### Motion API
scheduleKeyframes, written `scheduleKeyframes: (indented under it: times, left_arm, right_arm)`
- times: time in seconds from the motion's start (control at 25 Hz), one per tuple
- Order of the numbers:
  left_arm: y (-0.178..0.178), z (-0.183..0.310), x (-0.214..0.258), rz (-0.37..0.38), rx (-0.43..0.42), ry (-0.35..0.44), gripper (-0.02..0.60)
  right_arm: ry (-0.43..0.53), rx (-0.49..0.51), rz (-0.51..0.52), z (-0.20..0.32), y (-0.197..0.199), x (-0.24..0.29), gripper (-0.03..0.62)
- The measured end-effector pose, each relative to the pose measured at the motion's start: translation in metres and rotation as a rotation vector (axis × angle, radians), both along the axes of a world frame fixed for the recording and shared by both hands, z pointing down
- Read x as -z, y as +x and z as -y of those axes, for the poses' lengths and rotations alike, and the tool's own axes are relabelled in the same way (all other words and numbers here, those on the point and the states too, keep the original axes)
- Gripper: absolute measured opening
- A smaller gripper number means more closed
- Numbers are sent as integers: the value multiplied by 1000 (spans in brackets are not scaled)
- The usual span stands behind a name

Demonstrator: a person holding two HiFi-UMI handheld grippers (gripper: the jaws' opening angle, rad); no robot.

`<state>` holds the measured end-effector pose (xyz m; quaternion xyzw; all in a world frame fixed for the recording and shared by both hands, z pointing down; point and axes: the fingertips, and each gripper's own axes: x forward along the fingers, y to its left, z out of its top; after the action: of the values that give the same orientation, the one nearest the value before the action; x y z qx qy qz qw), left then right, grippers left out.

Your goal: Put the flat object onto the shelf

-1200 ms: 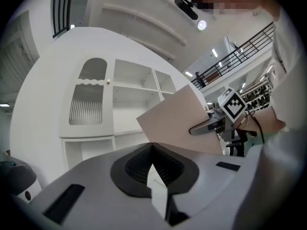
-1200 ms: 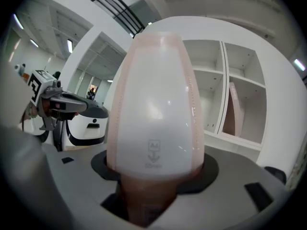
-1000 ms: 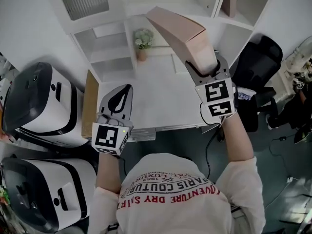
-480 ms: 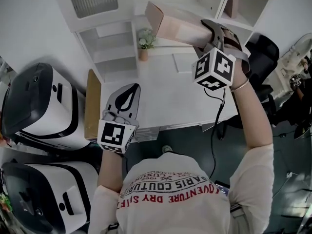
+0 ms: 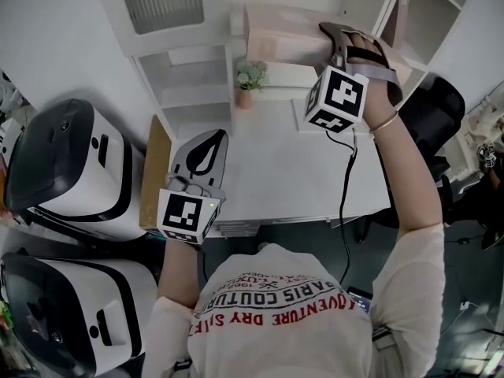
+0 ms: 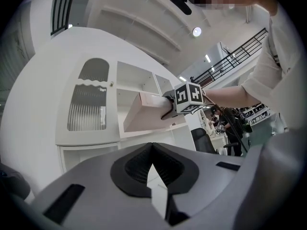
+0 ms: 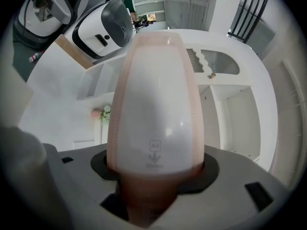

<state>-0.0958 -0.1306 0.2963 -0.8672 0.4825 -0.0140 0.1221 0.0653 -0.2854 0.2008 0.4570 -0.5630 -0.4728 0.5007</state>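
So the right gripper [image 5: 347, 44] is clamped on the near end of the flat pink box [image 5: 282, 36], one jaw on each broad face, and its own view shows the box [image 7: 156, 114] running straight out from between the jaws with a small A4 mark near the grip. The box is up in the air, roughly level, and its far end reaches the open compartments in the upper part of the white shelf unit [image 5: 187, 81]. From the left gripper view the box [image 6: 146, 113] looks to be poking at the top open compartment of the shelf unit [image 6: 91, 109], but I honestly can't tell if it's touching a board or just hanging in front of it

The left gripper [image 5: 207, 140] sits lower down in front of the shelf unit, well away from the box, jaws together and nothing in them. A little potted plant [image 5: 250, 79] stands at the foot of the shelf unit, below the box, on the white desk [image 5: 276, 172] that runs out from the shelf unit
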Motion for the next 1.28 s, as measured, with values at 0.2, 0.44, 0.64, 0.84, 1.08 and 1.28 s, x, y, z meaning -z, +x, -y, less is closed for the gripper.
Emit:
scheduleKeyframes:
  times: [0.2, 0.44, 0.64, 0.84, 1.08, 1.28]
  left_arm:
    - [-1, 14, -3, 0, 23, -1, 11]
    - [1, 35, -13, 3, 40, -20, 11]
    - [1, 50, -15, 5, 51, -28, 11]
    - [0, 64, -16, 4, 55, -26, 11]
    - [-8, 81, -19, -4, 82, -43, 11]
    - [-13, 91, -24, 2, 101, -52, 11]
  right_arm:
    - [-46, 12, -41, 23, -10, -18, 305]
    - [-82, 8, -49, 52, -15, -32, 327]
    - [-111, 6, -41, 73, -20, -42, 337]
    - [-164, 22, -21, 94, -27, -53, 361]
    - [-252, 39, 2, 115, -35, -69, 397]
    - [-272, 47, 16, 134, -39, -72, 407]
